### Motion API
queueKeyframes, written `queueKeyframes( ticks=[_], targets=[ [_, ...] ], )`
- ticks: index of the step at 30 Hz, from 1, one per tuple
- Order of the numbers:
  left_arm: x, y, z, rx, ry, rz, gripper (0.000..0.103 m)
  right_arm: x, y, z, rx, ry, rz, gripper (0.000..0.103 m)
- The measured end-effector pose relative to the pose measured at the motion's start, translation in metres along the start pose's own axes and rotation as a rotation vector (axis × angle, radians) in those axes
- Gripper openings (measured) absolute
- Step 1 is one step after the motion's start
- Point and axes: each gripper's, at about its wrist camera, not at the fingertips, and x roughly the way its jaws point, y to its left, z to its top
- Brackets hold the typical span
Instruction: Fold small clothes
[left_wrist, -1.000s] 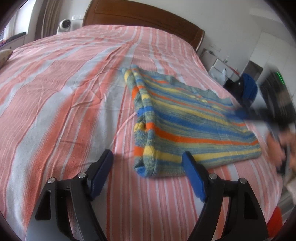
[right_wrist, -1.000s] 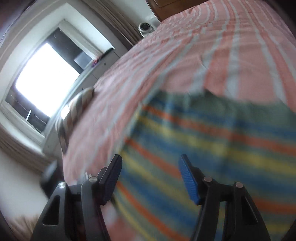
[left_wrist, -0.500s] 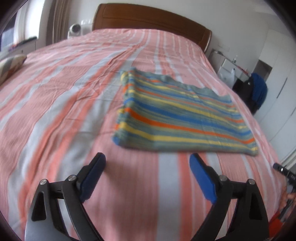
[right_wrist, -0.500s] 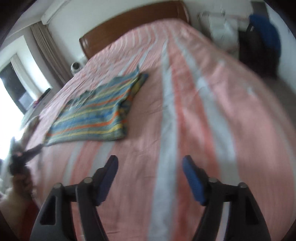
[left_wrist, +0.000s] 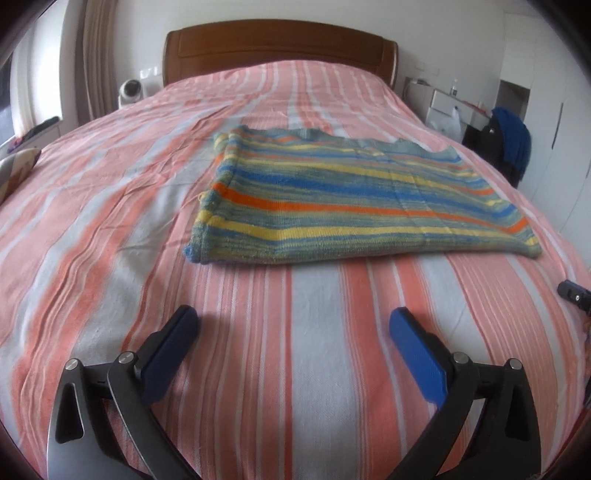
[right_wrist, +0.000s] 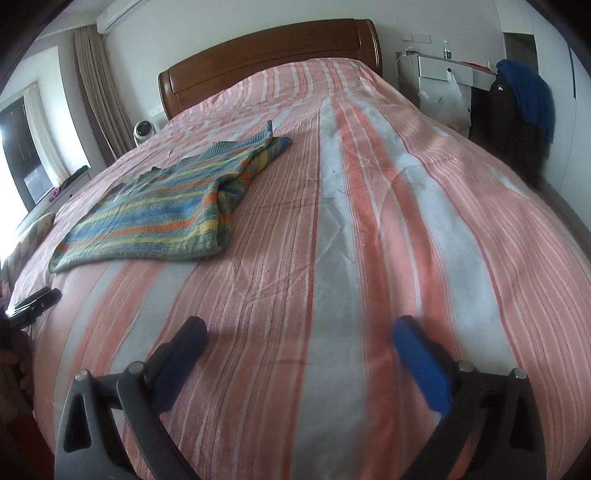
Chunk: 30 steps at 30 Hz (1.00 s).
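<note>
From the left wrist view, the left gripper (left_wrist: 293, 325) hovered over the striped bedspread (left_wrist: 317, 350) with its 2 blue-padded fingers (left_wrist: 417, 354) spread wide; its jaws had just been opening, and only bare bedspread lay between them. The folded striped garment (left_wrist: 354, 206) — knitted, in blue, yellow, orange and grey-green bands — lay flat on the bed ahead of the gripper, well apart from the fingertips, its long side running across the picture and a thicker folded edge at its left end. Behind it rose the wooden headboard (left_wrist: 280, 48). A small white device (left_wrist: 130, 90) stood beside the bed at the left of the headboard, and a patterned cushion (left_wrist: 16, 171) showed at the left edge. At the right edge a dark tip of the other tool (left_wrist: 572, 293) reached into view.

From the right wrist view, the right gripper (right_wrist: 301, 338) also stood with its 2 pads (right_wrist: 421, 365) spread wide over plain bedspread (right_wrist: 332, 258); its jaws had likewise just been opening, with nothing caught between them. The garment (right_wrist: 155, 218) lay off to the left and farther up the bed, well away from this gripper, with a bunched fold along its right side. A dark chair draped with blue cloth (right_wrist: 528, 96) stood beside the bed at the right — next to a white cabinet (right_wrist: 447, 74). The left tool's tip (right_wrist: 37, 301) appeared at the left edge.
</note>
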Motion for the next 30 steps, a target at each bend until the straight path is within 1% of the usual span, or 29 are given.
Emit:
queueKeyframes(
  ticks=[4,23,30],
  targets=[
    [-0.0005,-0.001,-0.0005,0.0,-0.002,-0.001,0.102,0.0014,0.002,0.001,-0.007,-0.002,-0.009,0.101],
    [-0.0018,-0.0017,-0.0006,0.003,-0.002,0.006,0.102,-0.0006,0.0007,-0.0009,0.005,-0.009,0.009,0.101],
    [-0.0015,-0.006,0.0023,0.01,0.022,0.037,0.102,0.0006,0.0017,-0.0009,0.005,-0.009,0.01,0.102]
  ],
)
